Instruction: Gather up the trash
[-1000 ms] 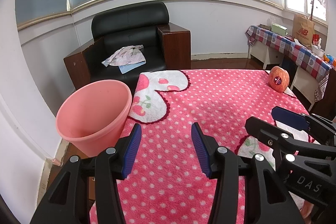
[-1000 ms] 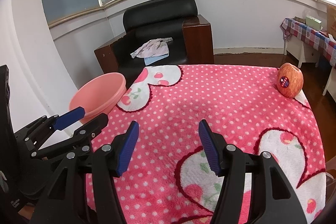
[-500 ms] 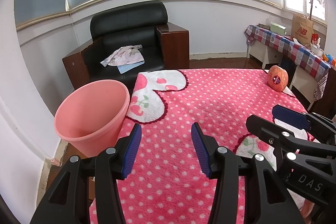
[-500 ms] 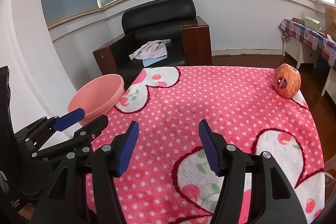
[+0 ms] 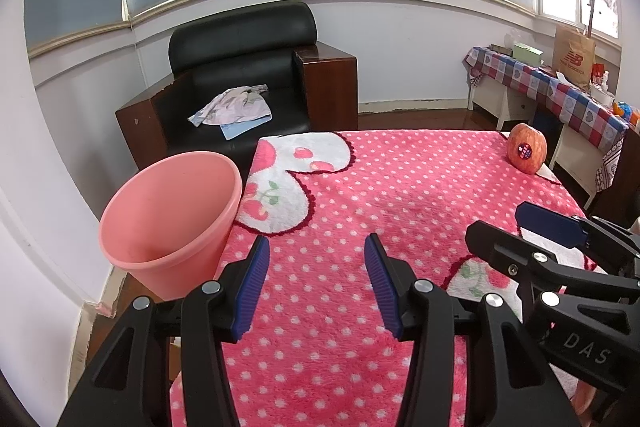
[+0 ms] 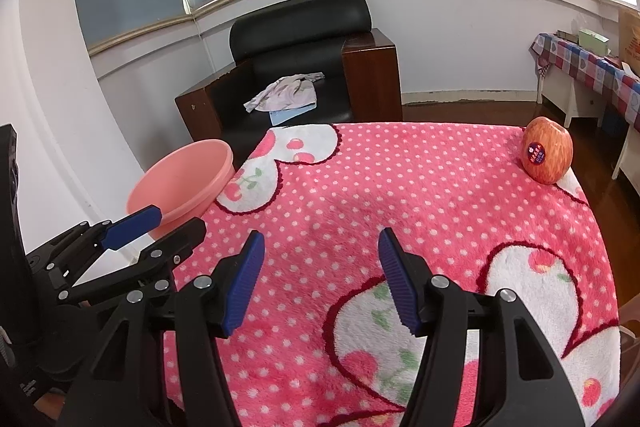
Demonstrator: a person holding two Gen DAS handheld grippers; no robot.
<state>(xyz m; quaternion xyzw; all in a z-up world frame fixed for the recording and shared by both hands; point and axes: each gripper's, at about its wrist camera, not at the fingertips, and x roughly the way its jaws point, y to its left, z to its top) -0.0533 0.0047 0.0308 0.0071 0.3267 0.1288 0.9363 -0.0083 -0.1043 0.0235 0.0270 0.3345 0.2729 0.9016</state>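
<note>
At the far right corner of the tabletop point(image 6: 420, 187), upper right of the right wrist frame, sits the only candidate item: an apple point(image 6: 547, 150) with a round sticker, upright on the pink polka-dot blanket. No other trash is visible on the blanket in either view, so I'd take the apple as your target.

Left tongs point(image 5: 316, 283) and right tongs point(image 6: 322, 281) are both spread apart with nothing between the pads. Both hang low over the near edge of the blanket, well apart from the apple.

The pink bin point(image 5: 168, 223) stands off the tabletop's left edge, lower left in the left wrist frame, mouth up. From that view it looks empty, though the bottom is partly hidden.

How I'd run the step:
- Use the right tongs. The apple is on their side, and the bin is on the left's.
- Come in across the blanket, pads either side of the apple's widest part, not the top shoulder. It's round and smooth, so it'll likely squirt out of a high grip.
- It sits close to the corner edge. Don't nudge it outward on approach or it rolls off.
- Close until it's firm, then lift clear of the fleece before traversing.
- Keep the left tongs out of the lane toward the bin, or hand it over mid-tabletop.
- Release low over the bin mouth; it's light plastic and might tip.
</note>
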